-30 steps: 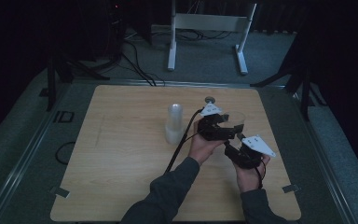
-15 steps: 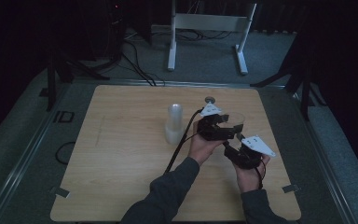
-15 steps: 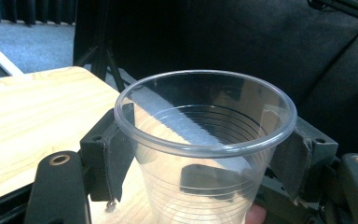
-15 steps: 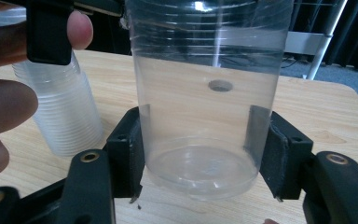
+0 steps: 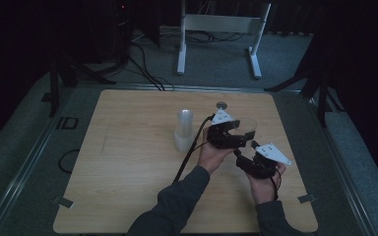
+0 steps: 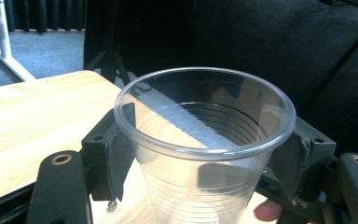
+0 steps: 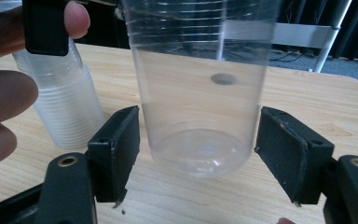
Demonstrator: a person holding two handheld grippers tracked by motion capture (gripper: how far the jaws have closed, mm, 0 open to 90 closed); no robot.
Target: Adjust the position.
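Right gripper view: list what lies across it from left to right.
Stack of clear cups → left pad → single clear cup → right pad. Both pads stand clear of the cup, the jaws having just opened.

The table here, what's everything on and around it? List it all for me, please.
clear plastic cup: one, see-through, lifted over the table's right half, gripped near its rim
stack of cups: one, cloudy white, upright mid-table
round hole: one, grey, far edge of the table
table: one, light wood
white frame: one, on the floor beyond
left gripper: black, jaws just closing, pressed on the cup
right gripper: black, jaws just opening, clear of the cup's base
hands: two, in dark sleeves
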